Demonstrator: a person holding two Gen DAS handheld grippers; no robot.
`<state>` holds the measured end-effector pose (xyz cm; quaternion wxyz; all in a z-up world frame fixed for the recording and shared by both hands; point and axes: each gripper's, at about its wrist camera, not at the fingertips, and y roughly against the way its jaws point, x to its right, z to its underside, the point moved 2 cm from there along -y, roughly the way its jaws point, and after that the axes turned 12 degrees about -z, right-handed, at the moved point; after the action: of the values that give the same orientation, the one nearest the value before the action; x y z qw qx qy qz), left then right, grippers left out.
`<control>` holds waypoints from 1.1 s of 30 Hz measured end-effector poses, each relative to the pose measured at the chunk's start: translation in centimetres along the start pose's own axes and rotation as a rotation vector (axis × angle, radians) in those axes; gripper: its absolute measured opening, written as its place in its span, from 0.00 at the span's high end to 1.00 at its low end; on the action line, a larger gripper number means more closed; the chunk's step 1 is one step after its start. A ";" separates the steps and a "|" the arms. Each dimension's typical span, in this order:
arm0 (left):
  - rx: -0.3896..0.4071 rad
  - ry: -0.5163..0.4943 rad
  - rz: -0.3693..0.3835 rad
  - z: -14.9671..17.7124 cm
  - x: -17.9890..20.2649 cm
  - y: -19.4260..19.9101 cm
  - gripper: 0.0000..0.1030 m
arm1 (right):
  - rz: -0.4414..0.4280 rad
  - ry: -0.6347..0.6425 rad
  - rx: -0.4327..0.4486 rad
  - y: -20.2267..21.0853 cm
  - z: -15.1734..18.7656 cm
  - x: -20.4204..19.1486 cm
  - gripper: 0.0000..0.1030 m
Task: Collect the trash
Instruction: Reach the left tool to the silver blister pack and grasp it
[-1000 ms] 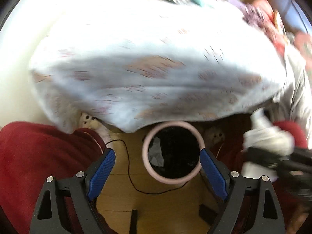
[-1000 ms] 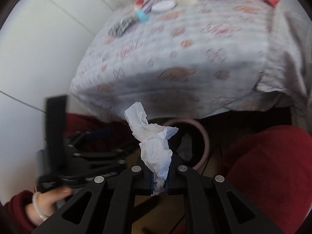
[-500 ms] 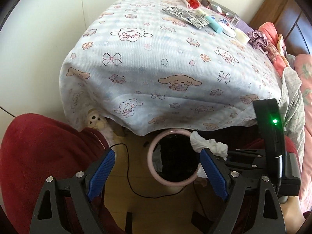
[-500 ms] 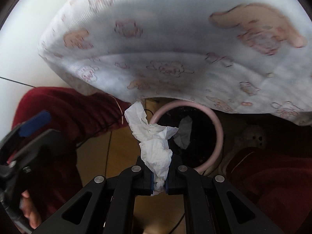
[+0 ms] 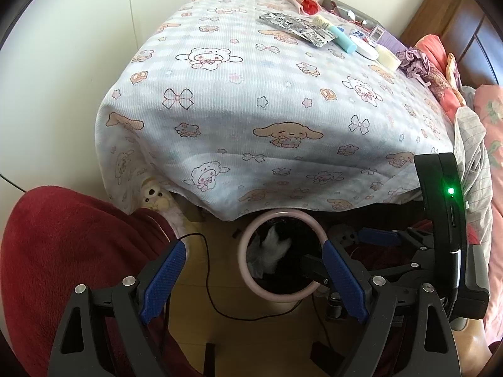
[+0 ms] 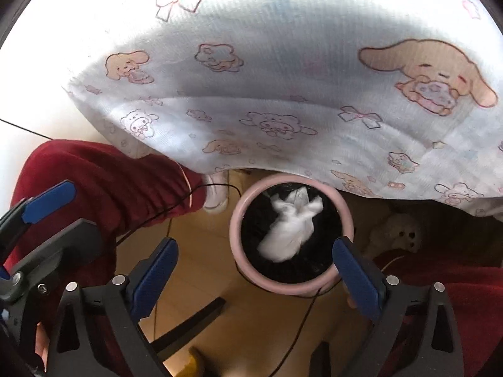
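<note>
The right claw was wide open and held nothing. It hung right over the pink bin on the floor. The white tissue was inside the ring of the bin, in the middle, a bit blurry, so I think it was dropping in. The left claw was open too, with nothing in it, and the bin sat just past its tips at about 12 o'clock.

So that bit of trash looked done. Up on the table with the bunny cloth, at about 1 o'clock, there were still things: silver pill packs, a blue tube and a crumpled purple wrapper. I could not tell which of them were trash, but some picking up may be left.
</note>
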<state>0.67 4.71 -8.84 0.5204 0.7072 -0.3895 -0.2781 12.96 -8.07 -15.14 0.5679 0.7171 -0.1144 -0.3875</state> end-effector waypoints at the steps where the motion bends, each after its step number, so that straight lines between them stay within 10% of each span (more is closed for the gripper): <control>1: 0.002 0.000 0.001 0.0 0.0 0.1 0.13 | -0.002 -0.006 -0.003 0.0 0.1 0.1 0.05; 16: 0.223 -0.042 0.012 -3.8 -0.5 6.8 0.13 | -0.029 0.043 0.156 5.1 0.7 -1.6 0.05; 22: 0.277 -0.206 -0.042 -8.5 2.2 9.3 0.12 | -0.110 0.042 0.265 8.5 1.7 -2.4 0.05; 33: 0.047 -0.397 -0.064 -18.9 6.4 3.3 0.12 | -0.192 -0.019 0.285 8.4 1.2 -1.1 0.05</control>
<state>18.37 8.60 0.08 0.4078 0.6625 -0.4679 -0.4194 13.69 -10.98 -7.18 0.4198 0.7944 -0.1046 -0.4263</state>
